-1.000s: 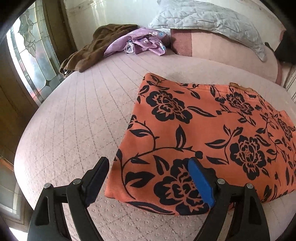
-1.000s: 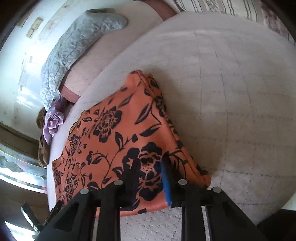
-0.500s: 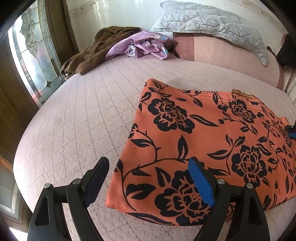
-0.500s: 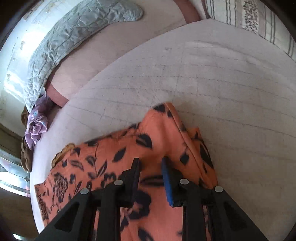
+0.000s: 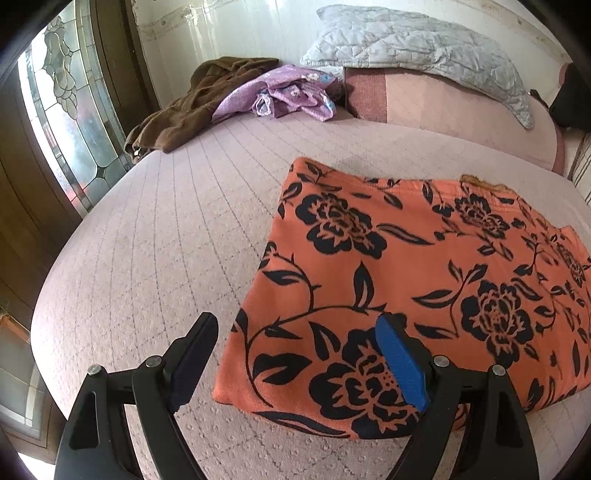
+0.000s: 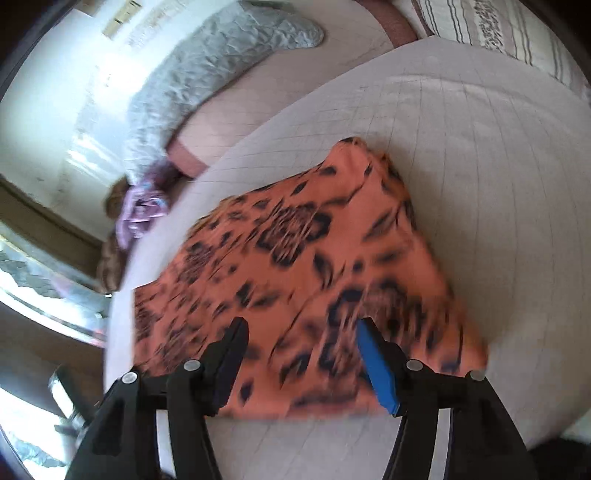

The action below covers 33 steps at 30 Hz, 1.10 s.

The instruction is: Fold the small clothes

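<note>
An orange garment with a black flower print (image 5: 406,280) lies folded flat on the pale quilted bed (image 5: 155,240). My left gripper (image 5: 295,354) hovers open over the garment's near left corner, its fingers apart and nothing pressed between them. In the blurred right wrist view the same garment (image 6: 303,258) lies below my right gripper (image 6: 299,354). Its jaws are opening and stand apart above the cloth, gripping nothing.
A brown garment (image 5: 192,107) and a purple flowered one (image 5: 284,96) lie heaped at the far left of the bed. A grey quilted pillow (image 5: 417,48) rests on a pink bolster (image 5: 461,107). A leaded glass window (image 5: 62,122) stands left. A striped pillow (image 6: 495,29) lies far right.
My right gripper carried a flap of the orange garment over, then let it go and pulled back with its jaws spread. The garment now lies folded. My left gripper kept still.
</note>
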Available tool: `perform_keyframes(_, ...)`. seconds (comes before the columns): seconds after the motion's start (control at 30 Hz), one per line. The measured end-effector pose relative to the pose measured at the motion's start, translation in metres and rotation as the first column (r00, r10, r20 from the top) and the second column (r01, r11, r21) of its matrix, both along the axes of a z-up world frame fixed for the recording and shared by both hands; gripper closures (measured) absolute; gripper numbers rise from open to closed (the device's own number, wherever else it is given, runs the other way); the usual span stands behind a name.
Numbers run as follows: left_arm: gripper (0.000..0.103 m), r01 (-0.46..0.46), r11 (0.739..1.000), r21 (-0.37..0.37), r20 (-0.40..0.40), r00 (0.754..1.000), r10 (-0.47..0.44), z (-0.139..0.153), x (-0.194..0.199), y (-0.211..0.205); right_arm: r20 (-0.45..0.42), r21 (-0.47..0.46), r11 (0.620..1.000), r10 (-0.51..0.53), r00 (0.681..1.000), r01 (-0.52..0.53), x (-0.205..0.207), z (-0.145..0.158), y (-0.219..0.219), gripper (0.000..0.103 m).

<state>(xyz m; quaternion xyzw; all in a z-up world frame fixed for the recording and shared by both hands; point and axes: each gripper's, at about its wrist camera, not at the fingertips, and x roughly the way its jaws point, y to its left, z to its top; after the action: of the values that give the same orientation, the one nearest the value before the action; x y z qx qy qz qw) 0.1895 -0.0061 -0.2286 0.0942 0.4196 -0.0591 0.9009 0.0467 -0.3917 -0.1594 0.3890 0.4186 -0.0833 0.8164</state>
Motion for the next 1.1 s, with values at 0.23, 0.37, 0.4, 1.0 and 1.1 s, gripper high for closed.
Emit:
perform_keyframes(0.23, 0.012, -0.002, 1.0, -0.017, -0.046, 0.999, 0.001, -0.005, 0.002, 0.007, 0.0, 0.124, 0.991, -0.044, 0.999, 0.043, -0.044, -0.02, 0.006, 0.038)
perform_keyframes(0.37, 0.012, 0.041, 0.997, -0.06, 0.031, 0.999, -0.039, 0.014, -0.014, 0.009, 0.077, 0.135, 0.989, -0.068, 0.995, 0.057, -0.053, -0.009, -0.001, 0.038)
perform_keyframes(0.4, 0.012, 0.054, 0.997, -0.055, 0.049, 0.997, -0.052, 0.017, -0.017, 0.007, 0.095, 0.119, 0.992, -0.064, 0.993, 0.053, -0.053, -0.004, 0.0, 0.04)
perform_keyframes(1.0, 0.012, 0.099, 0.993, -0.058, 0.107, 0.99, -0.092, 0.035, -0.03, -0.005, 0.089, 0.031, 0.997, -0.069, 0.994, 0.066, -0.038, -0.005, -0.005, 0.057)
perform_keyframes(1.1, 0.012, 0.112, 0.991, -0.071, 0.128, 0.986, -0.103, 0.043, -0.035, -0.004, 0.093, 0.026, 0.999, -0.035, 0.995, 0.033, -0.036, -0.003, 0.004, 0.054)
